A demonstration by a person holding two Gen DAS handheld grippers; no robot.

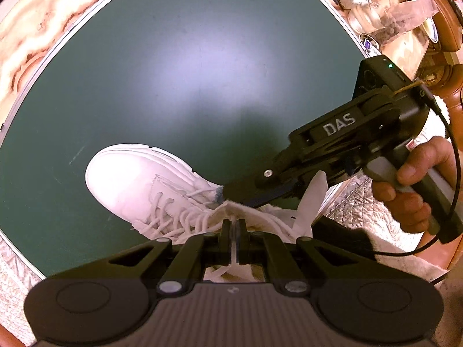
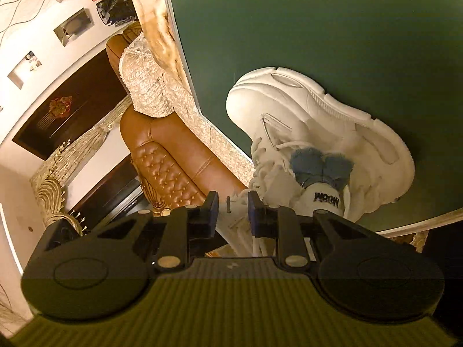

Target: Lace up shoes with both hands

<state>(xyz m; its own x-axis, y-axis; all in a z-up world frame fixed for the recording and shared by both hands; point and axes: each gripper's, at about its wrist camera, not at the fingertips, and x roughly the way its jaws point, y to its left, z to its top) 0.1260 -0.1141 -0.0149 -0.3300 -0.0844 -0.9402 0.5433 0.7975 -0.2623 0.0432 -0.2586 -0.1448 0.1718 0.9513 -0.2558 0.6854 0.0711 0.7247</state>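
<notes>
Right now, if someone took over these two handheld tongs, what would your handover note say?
Left tongs: shut on a white lace above the shoe's opening.
Right tongs: jaws part open, lace strands lie between them, no firm grip visible.
White shoe lies on the green table, near its edge; blue pompoms sit by the tongue.
Done: lower eyelets laced.
Left: grip the second lace with the right tongs, then probably tighten and tie.
</notes>
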